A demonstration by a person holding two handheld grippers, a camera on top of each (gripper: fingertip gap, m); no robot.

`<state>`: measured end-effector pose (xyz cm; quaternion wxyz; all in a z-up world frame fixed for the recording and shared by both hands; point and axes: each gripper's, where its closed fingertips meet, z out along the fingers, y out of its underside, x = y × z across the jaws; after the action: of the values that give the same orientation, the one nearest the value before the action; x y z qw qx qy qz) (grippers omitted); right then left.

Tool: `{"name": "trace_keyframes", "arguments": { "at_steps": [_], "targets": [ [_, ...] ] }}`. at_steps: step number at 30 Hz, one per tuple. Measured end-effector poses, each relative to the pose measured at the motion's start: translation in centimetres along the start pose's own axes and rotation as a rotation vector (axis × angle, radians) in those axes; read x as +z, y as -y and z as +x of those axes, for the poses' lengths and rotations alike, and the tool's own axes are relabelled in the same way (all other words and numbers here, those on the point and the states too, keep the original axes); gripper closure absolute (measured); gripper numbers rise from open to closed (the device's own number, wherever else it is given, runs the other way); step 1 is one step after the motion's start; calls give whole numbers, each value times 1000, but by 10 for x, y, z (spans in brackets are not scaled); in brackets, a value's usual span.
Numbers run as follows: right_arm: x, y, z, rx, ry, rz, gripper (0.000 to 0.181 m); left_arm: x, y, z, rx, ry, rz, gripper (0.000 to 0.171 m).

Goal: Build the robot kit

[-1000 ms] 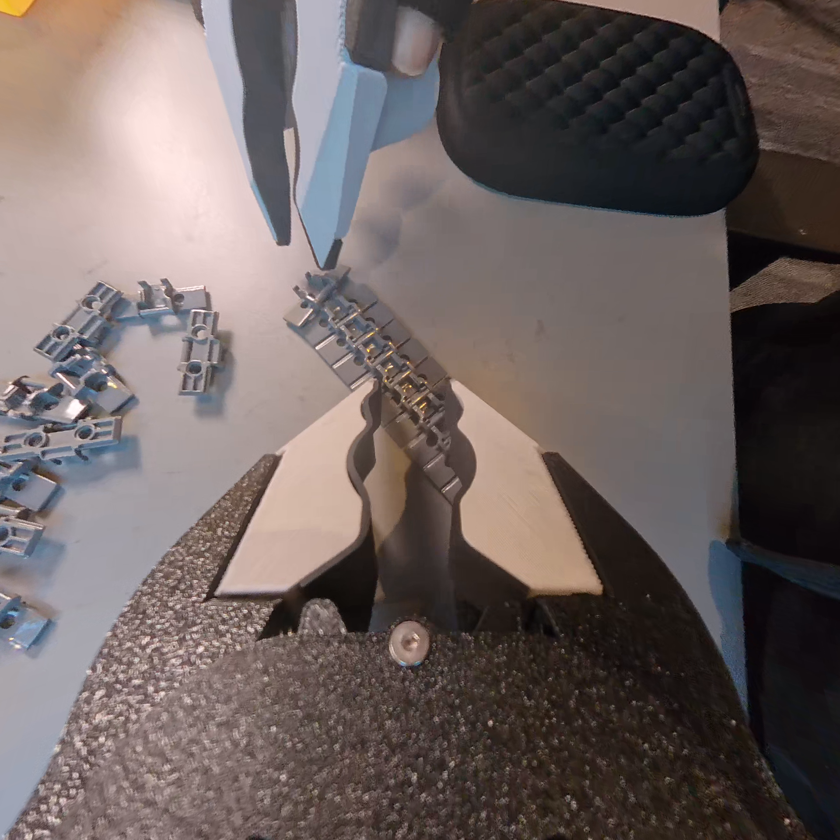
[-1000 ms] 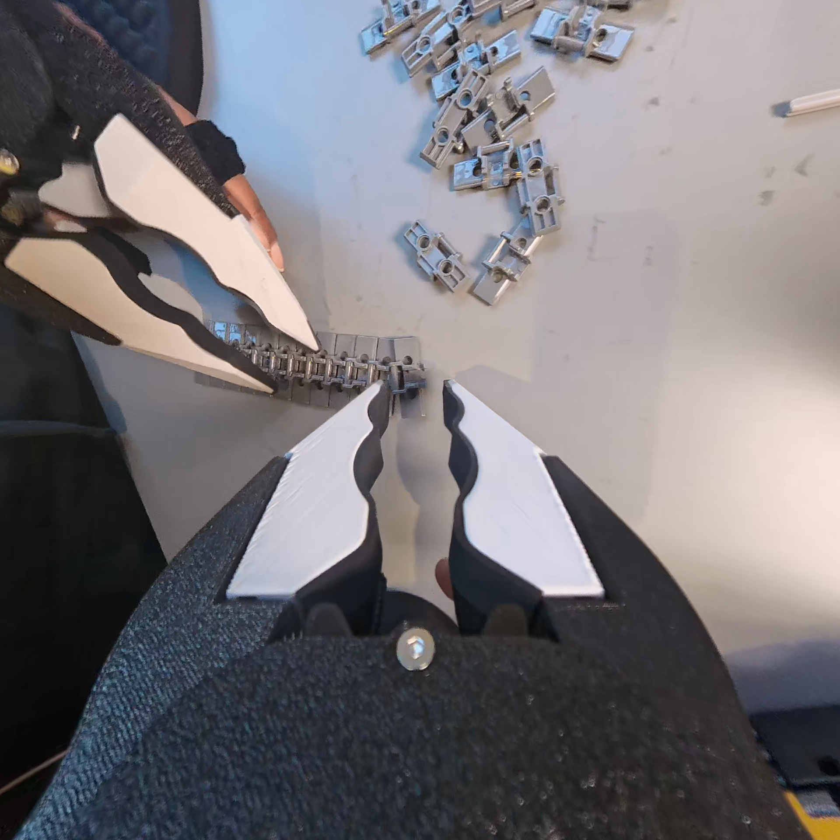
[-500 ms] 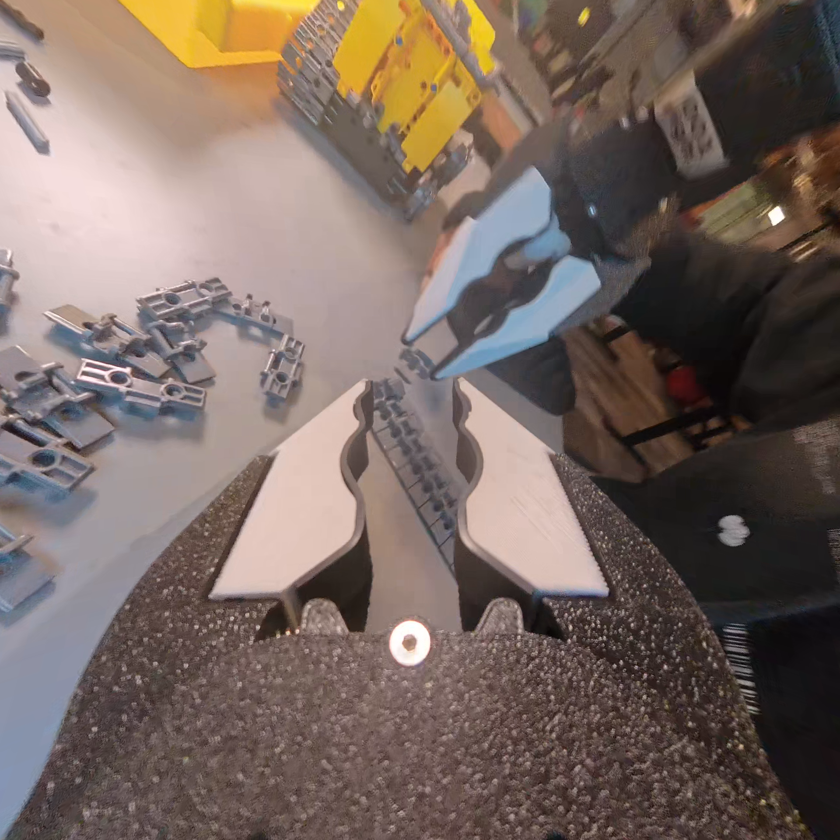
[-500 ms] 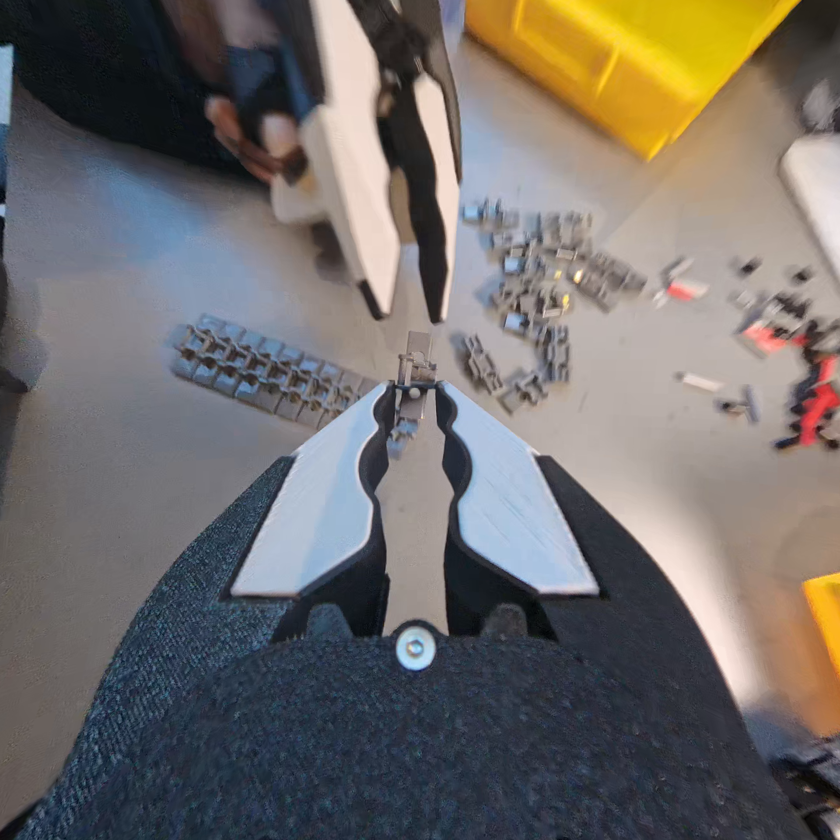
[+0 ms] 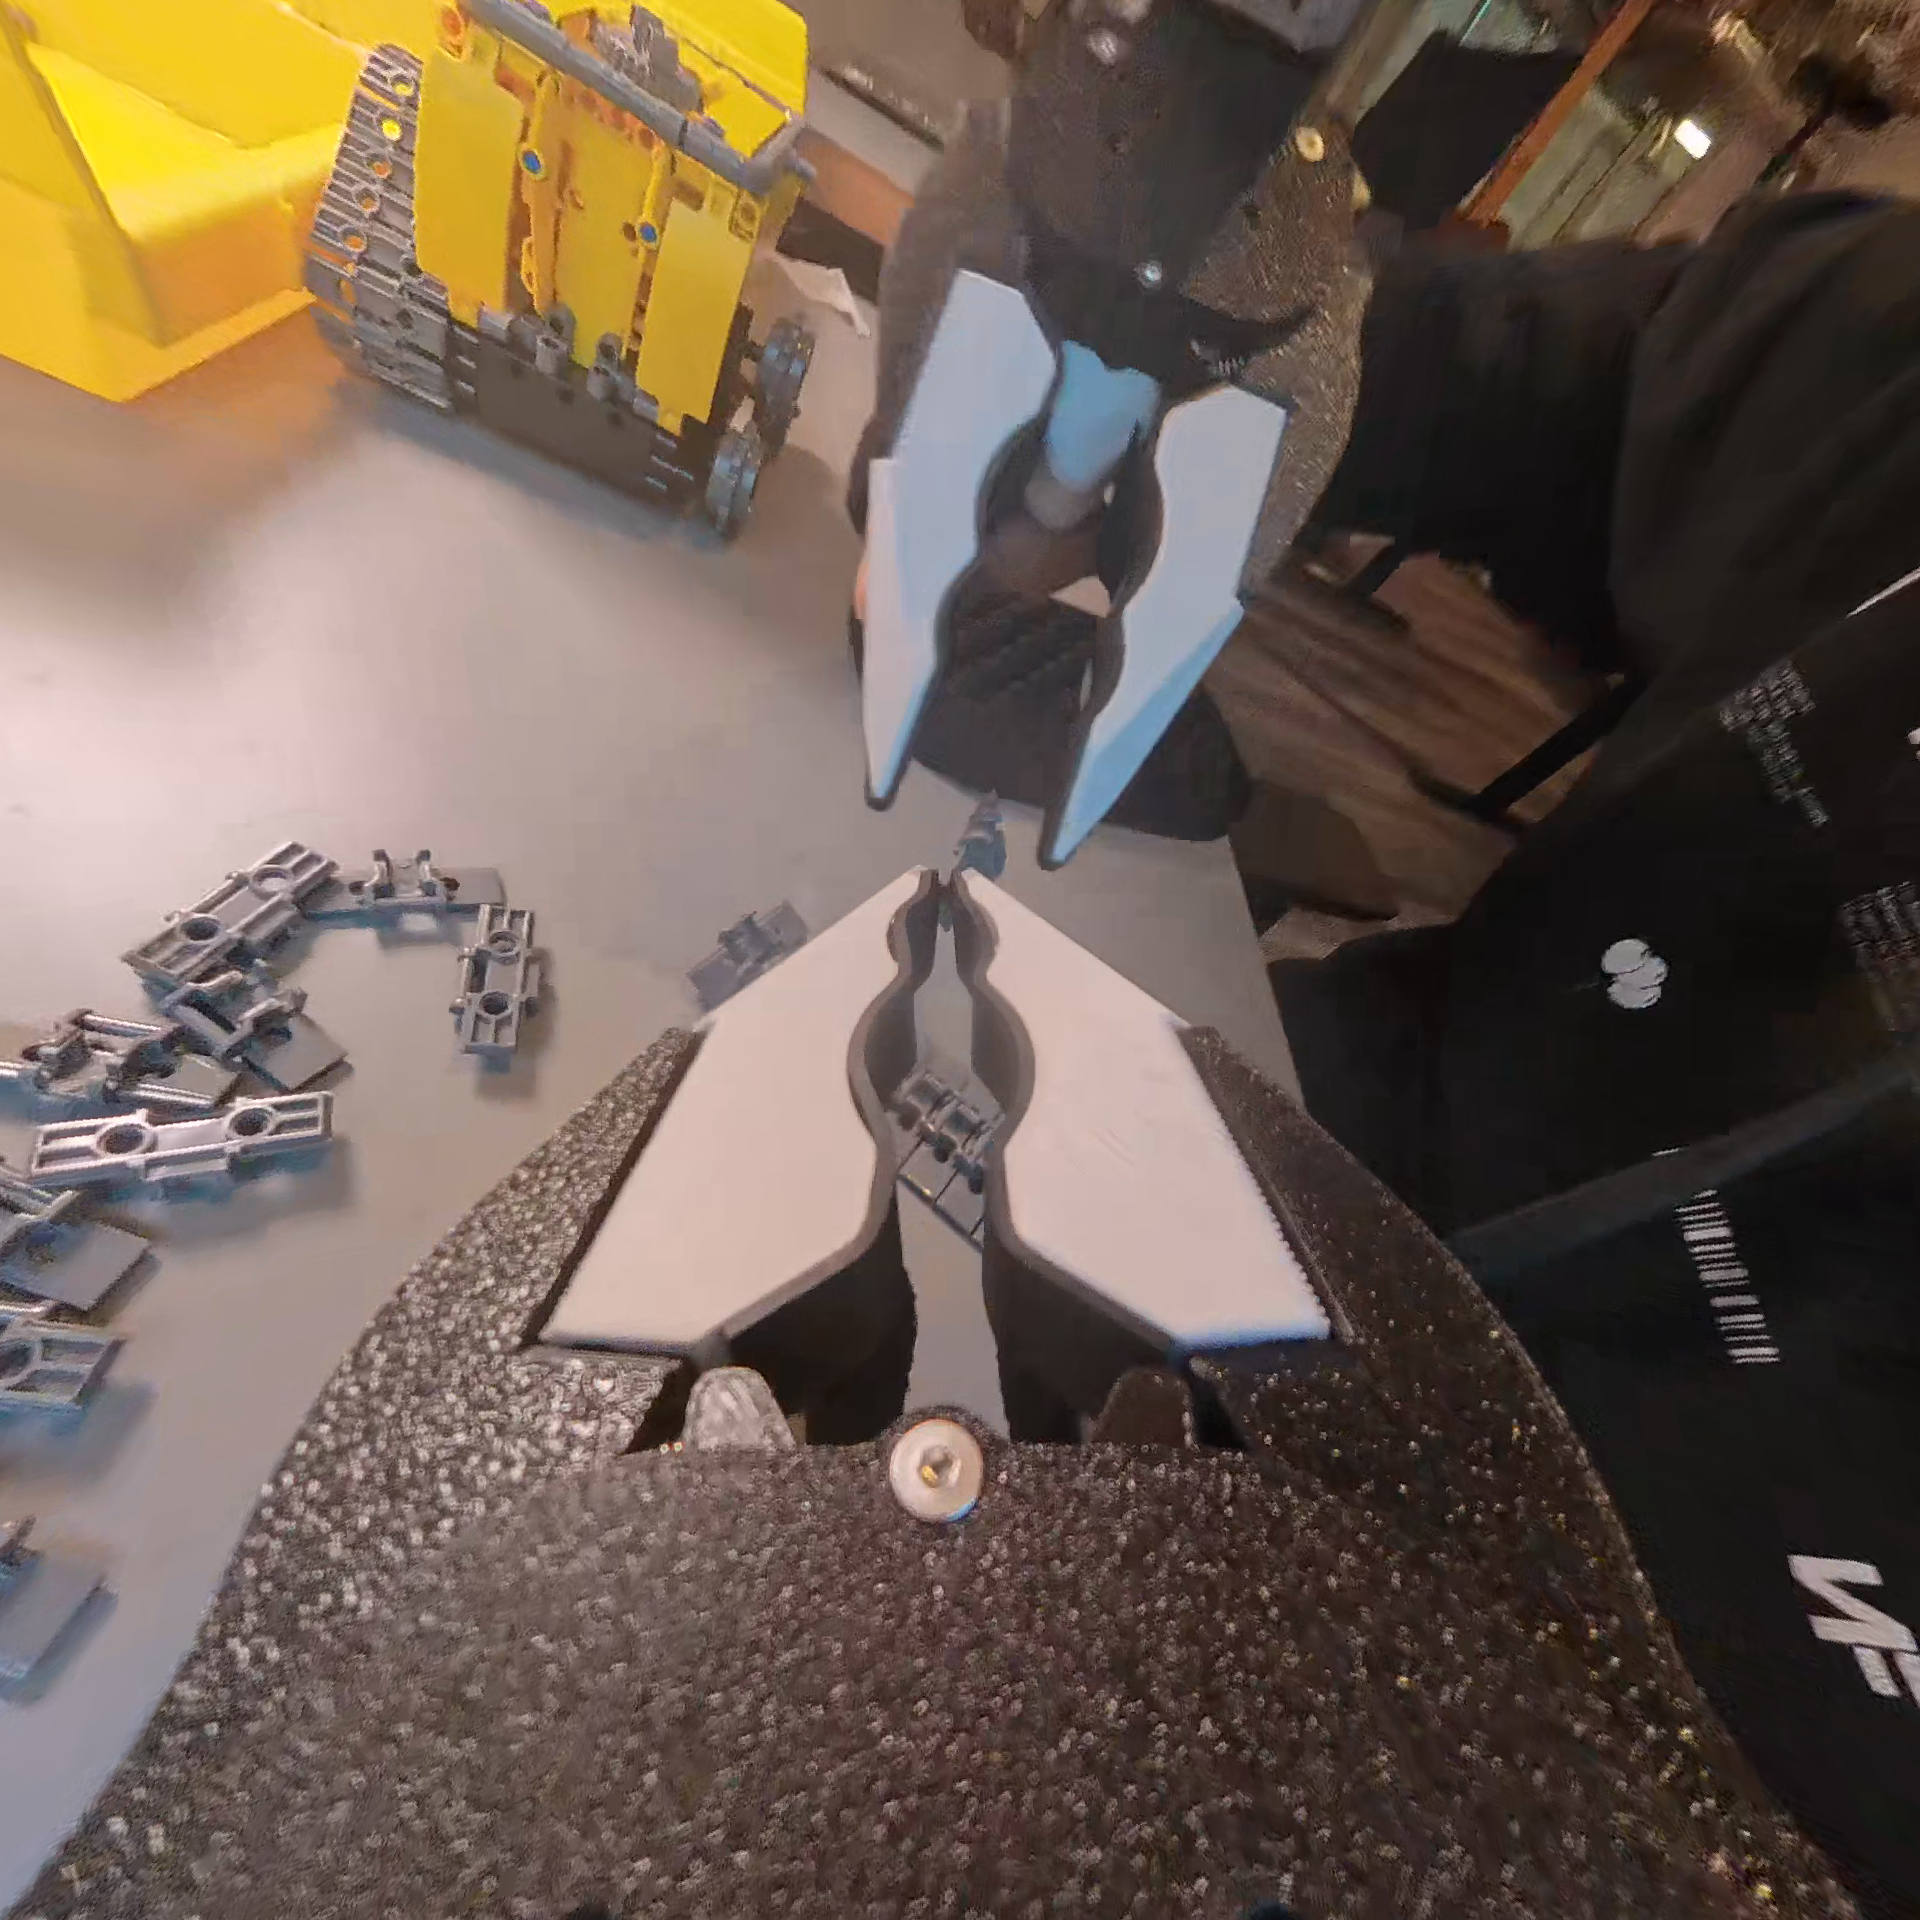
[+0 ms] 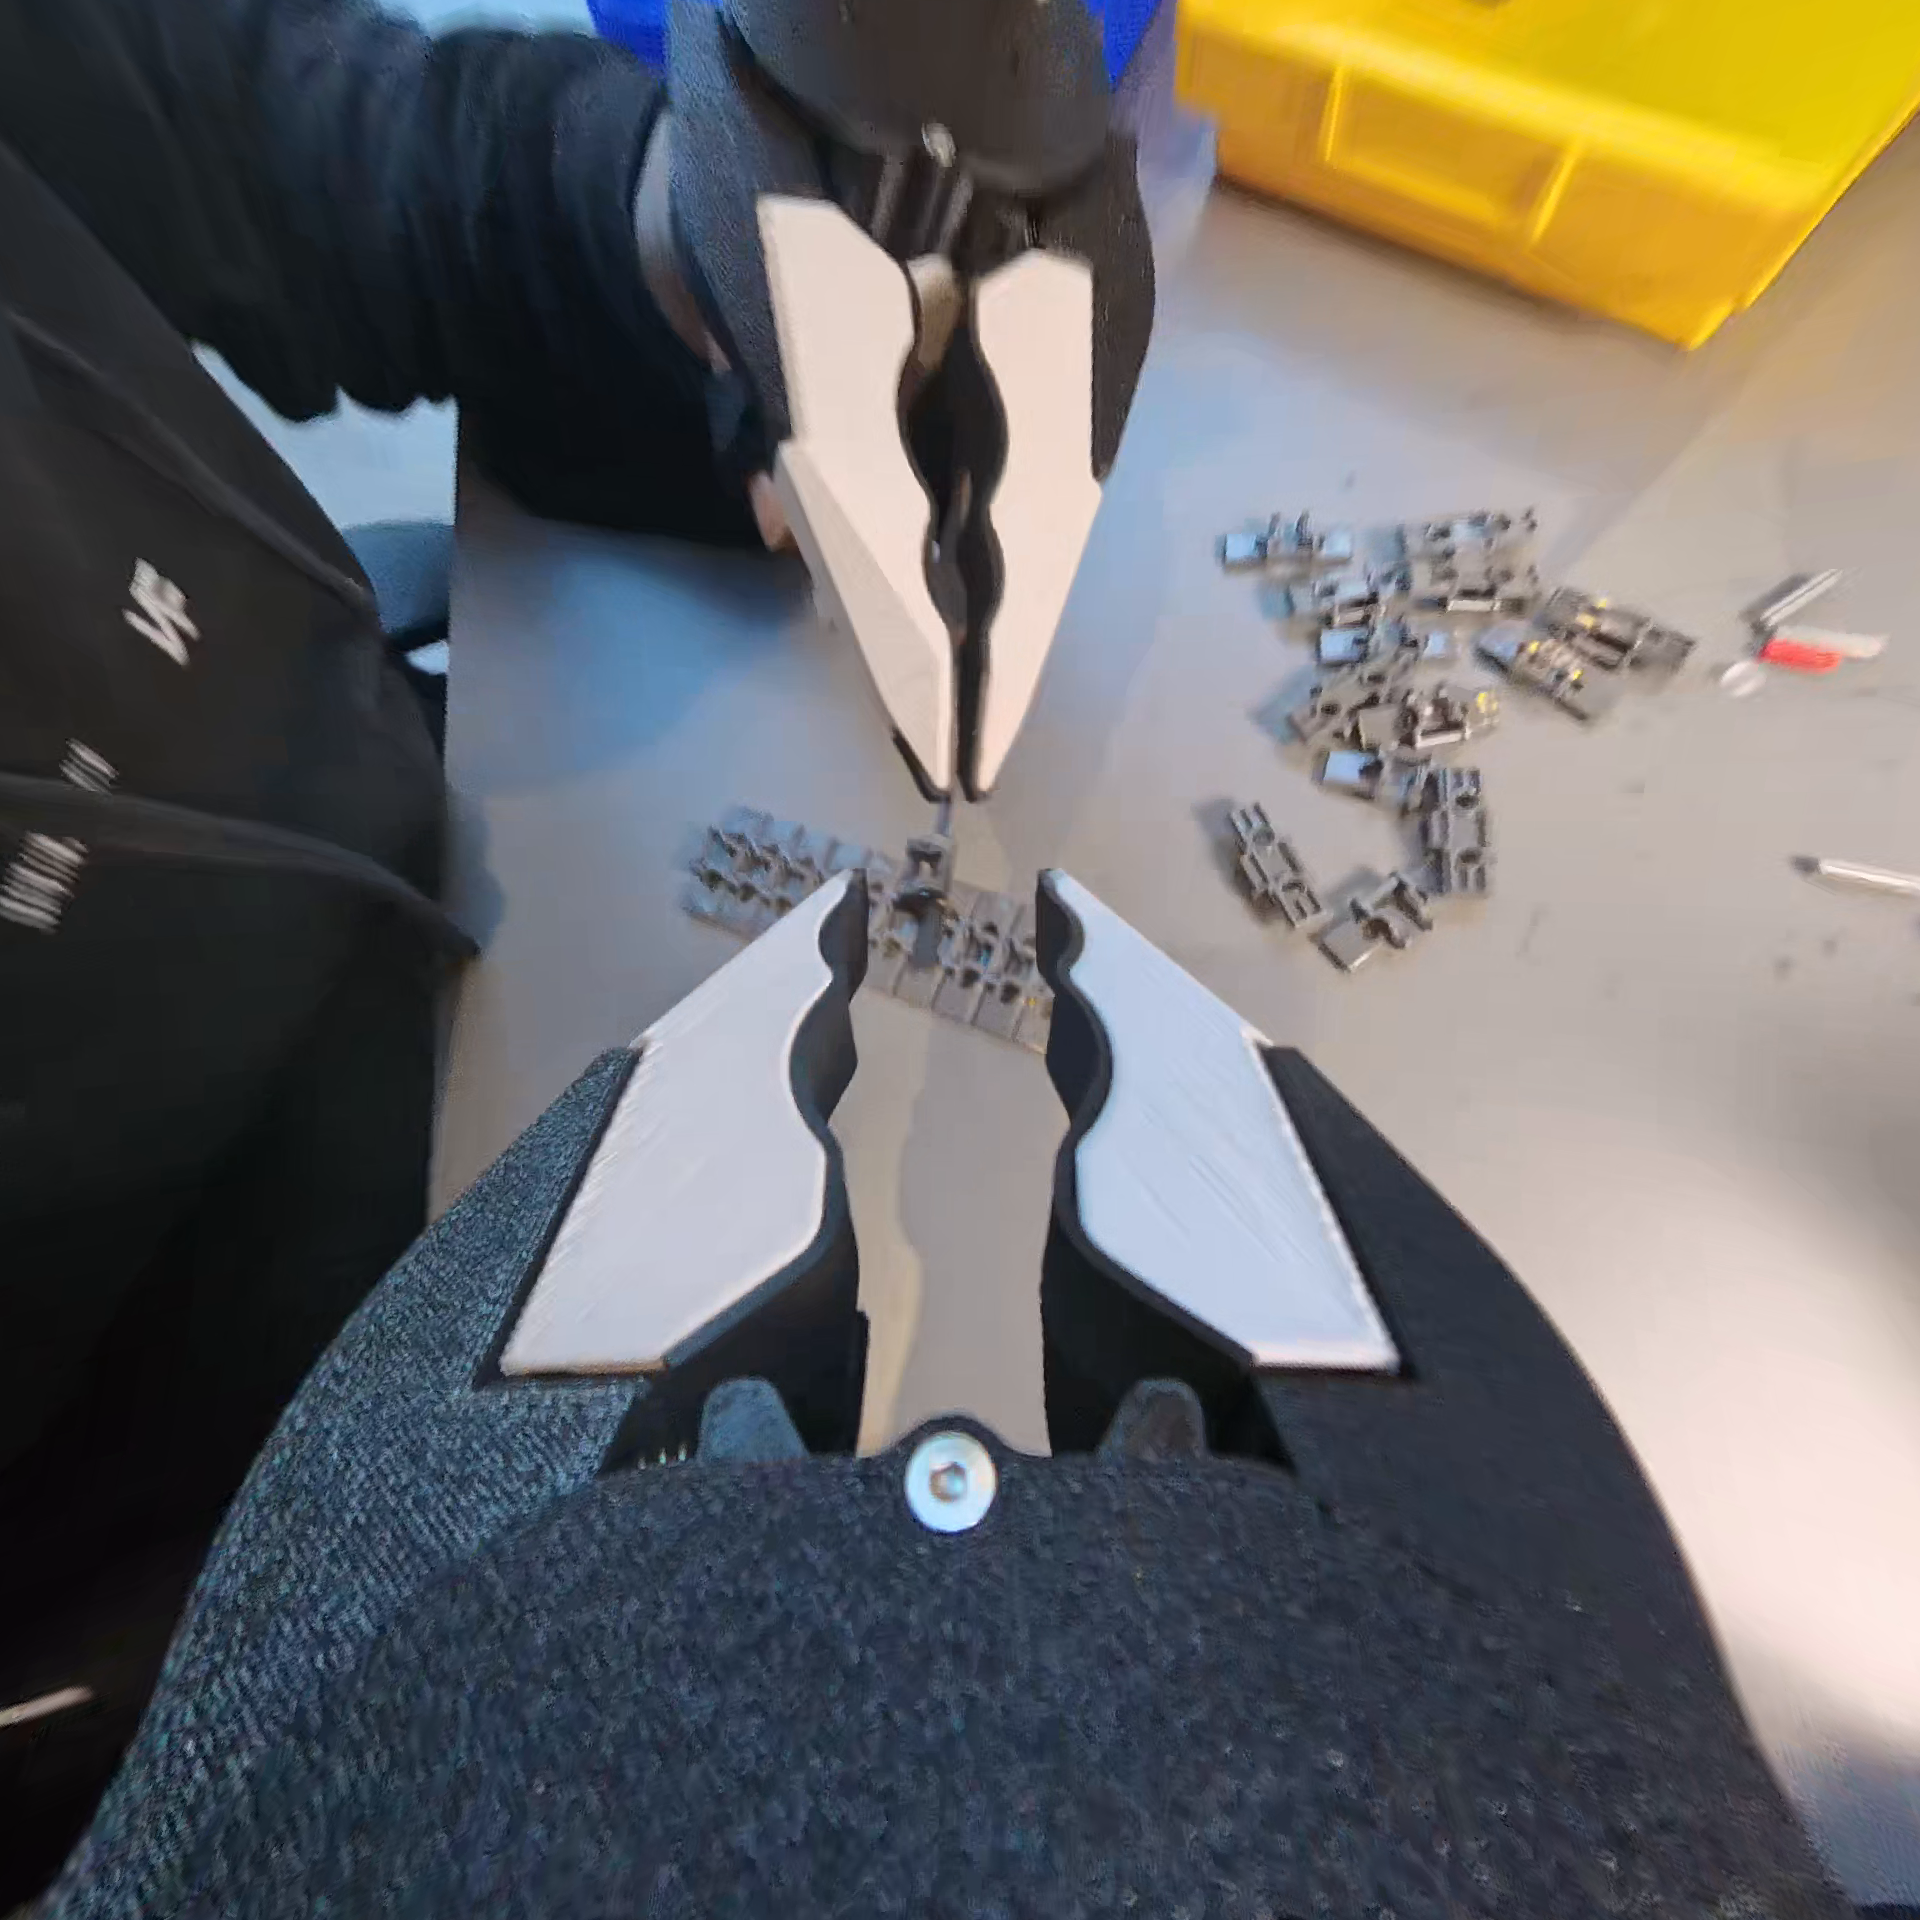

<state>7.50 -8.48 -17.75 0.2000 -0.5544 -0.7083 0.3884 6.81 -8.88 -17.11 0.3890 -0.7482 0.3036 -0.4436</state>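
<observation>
Pinching grey track link (image 5: pixel 982 834) in left gripper (image 5: pixel 953 883), right gripper (image 6: pixel 951 904) seemingly spread just beside

Each claw (image 5: pixel 954 883) (image 6: pixel 951 888): 2 pale wavy-edged fingers, speckled black body (1 silver screw); black sleeves.

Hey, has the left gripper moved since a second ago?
Yes. In the right wrist view the left gripper has lifted off the left end of the track strip and now hangs above its middle, shut on a small grey link.
</observation>
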Motion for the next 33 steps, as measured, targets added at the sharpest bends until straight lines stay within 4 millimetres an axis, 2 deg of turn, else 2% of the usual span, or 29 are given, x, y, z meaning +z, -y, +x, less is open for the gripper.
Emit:
{"name": "trace_keyframes", "arguments": {
  "at_steps": [3, 7, 15, 18, 21, 22, 27, 30, 33],
  "targets": [
    [9, -11, -4, 0, 78, -55, 157, 3, -9, -1, 53, 27, -47, 171],
    [14, -5, -6, -10, 110, -70, 165, 4, -13, -4, 99, 69, -84, 171],
    [18, -9, -2, -1, 121, -149, 173, 3, -12, -6, 97, 79, -79, 171],
    [17, -10, 8, 66, 103, -145, 174, 2, -10, -14, 90, 130, -68, 171],
    [14, -23, 37, 225, 28, -154, 174, 5, -24, -22, 94, 189, -161, 150],
    [15, -27, 41, 301, 34, -149, 174, 8, -29, -23, 91, 202, -191, 146],
    [24, -44, 46, 451, 35, -184, 174, 23, -49, -27, 111, 267, -306, 142],
    [26, -45, 47, 461, 40, -200, 174, 28, -61, -30, 150, 301, -377, 141],
    [29, -50, 46, 442, 36, -241, 174, 30, -61, -30, 179, 315, -383, 143]
  ]
}}
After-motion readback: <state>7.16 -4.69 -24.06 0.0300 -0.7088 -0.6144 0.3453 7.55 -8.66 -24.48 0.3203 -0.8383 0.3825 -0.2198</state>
